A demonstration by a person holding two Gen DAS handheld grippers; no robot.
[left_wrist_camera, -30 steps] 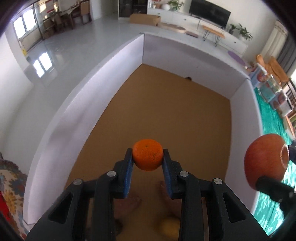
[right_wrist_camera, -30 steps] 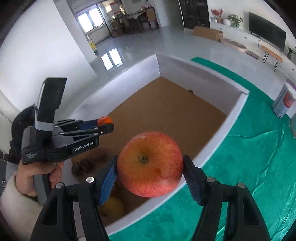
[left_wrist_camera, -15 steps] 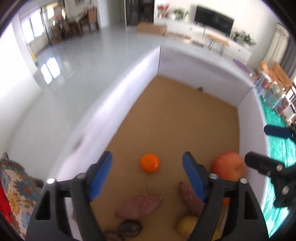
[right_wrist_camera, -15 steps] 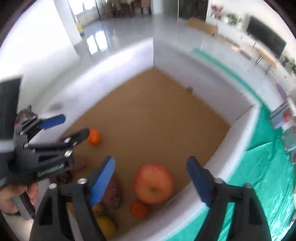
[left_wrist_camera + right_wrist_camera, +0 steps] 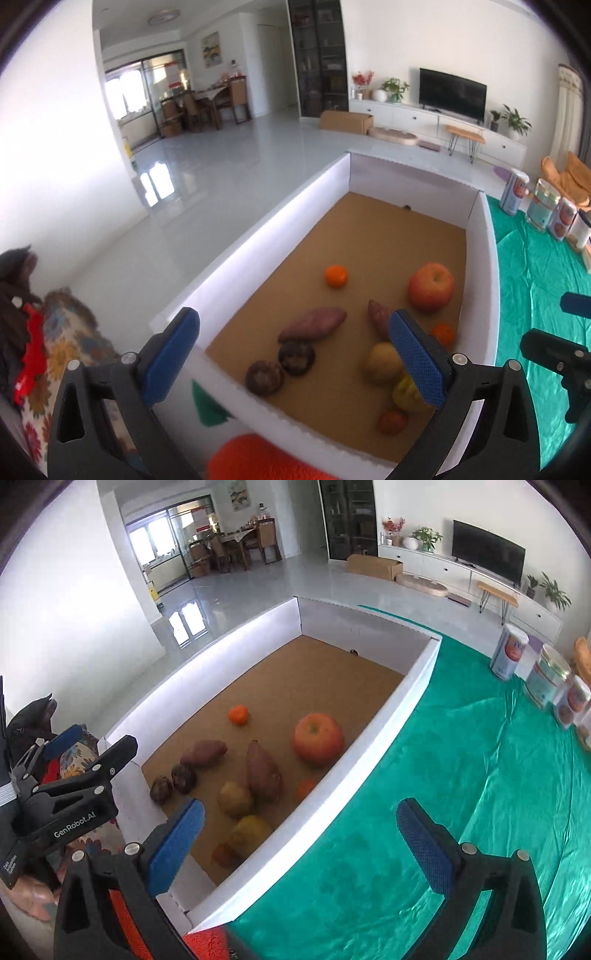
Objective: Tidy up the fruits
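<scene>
Apple [image 5: 430, 287] beside box wall [image 5: 480, 258]; both tools gape, holding nothing

walls white | floor [image 5: 236, 155] glossy grey | TV [image 5: 452, 92] | dining table [image 5: 243, 535] | daylight

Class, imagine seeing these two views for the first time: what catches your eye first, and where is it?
The big red apple stands out on the brown floor of the white box, near its right wall. A small orange sits alone to its left. Beside the box spreads a bright green cloth.
</scene>
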